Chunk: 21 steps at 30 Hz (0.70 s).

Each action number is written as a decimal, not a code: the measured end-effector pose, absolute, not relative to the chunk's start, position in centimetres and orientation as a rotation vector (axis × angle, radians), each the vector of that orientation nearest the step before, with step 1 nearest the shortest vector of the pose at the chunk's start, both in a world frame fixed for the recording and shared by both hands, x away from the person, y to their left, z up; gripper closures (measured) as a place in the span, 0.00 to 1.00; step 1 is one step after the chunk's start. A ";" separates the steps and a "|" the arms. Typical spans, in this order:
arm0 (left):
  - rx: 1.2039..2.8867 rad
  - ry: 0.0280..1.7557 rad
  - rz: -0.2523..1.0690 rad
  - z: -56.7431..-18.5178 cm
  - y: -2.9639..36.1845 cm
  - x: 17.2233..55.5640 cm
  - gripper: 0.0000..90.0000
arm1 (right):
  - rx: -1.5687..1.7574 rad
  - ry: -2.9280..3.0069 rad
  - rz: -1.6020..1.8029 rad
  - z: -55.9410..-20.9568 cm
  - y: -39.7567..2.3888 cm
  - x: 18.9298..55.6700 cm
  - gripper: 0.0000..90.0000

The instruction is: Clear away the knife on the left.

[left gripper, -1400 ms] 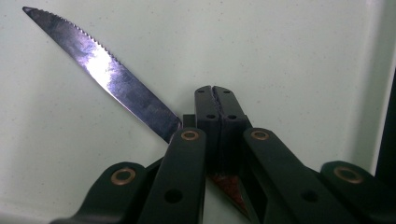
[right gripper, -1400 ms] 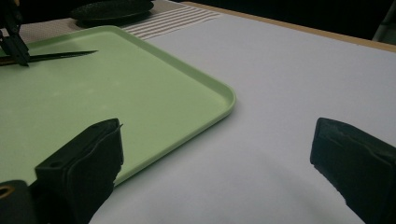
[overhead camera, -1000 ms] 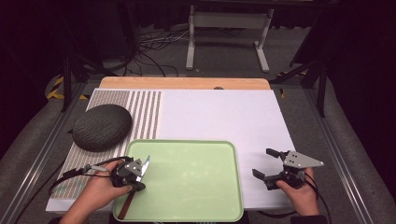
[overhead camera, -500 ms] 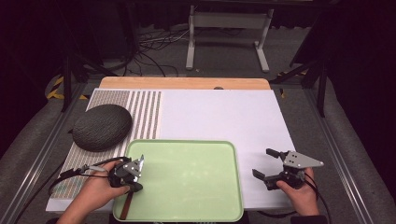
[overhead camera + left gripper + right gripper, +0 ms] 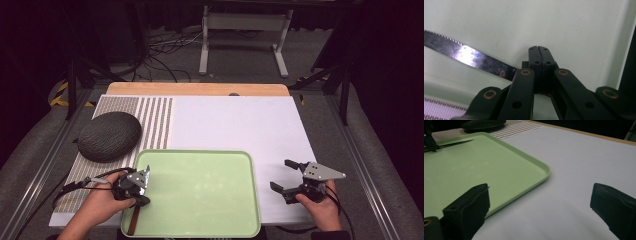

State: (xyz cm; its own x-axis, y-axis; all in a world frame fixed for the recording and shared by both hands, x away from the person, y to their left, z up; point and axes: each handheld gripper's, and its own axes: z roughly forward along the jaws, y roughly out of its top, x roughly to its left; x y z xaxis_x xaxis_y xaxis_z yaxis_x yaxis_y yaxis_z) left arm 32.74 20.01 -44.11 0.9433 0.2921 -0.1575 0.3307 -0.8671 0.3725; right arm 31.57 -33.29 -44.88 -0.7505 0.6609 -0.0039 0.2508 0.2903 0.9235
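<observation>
The left claw (image 5: 141, 176) sits low over the near left corner of the green tray (image 5: 200, 170), and in the left gripper view its two jaws are pressed flat together. Are they pinching the knife (image 5: 469, 56)? Cannot tell; the serrated blade runs in from the left and disappears just behind the jaws, lying on the tray floor. From above, a brown handle (image 5: 132, 222) pokes out below that claw toward the counter's near edge, resting inside the tray's left rim.

Over to the right claw (image 5: 283, 175): jaws spread wide, nothing between them, poised above the white mat (image 5: 240, 120) near the counter's near right corner, just beside the tray's right rim. In the right gripper view the tray's rounded corner sits between the two black jaws, and the knife blade shows far off at the tray's far side.

A dark grey, rounded, textured pad (image 5: 109, 136) rests on the striped cloth (image 5: 150, 117) along the counter's left edge, just beyond the tray's far left corner. A wooden strip (image 5: 197, 89) lines the far edge of the counter.
</observation>
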 end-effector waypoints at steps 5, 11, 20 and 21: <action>2.692 0.458 -0.132 -44.1 20.3 32.6 1.00 | 0.816 2.184 1.450 -44.9 -33.2 31.6 0.04; 2.695 0.455 -0.128 -44.1 20.2 32.6 1.00 | 0.817 2.182 1.452 -44.9 -33.2 31.6 0.04; 2.567 0.442 -0.094 -43.1 20.1 32.4 0.72 | 0.816 2.187 1.447 -45.0 -33.1 31.6 0.04; 2.541 0.448 -0.067 -42.8 20.1 32.4 0.65 | 0.814 2.188 1.447 -45.0 -33.1 31.6 0.04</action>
State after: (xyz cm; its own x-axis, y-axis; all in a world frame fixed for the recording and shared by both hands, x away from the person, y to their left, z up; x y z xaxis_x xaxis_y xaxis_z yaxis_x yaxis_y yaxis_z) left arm 32.35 20.11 -42.80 0.9430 0.3022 -0.1392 0.3296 -0.7915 0.5147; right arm 31.60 -33.10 -44.99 -0.7541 0.6567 -0.0059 0.2517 0.2973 0.9210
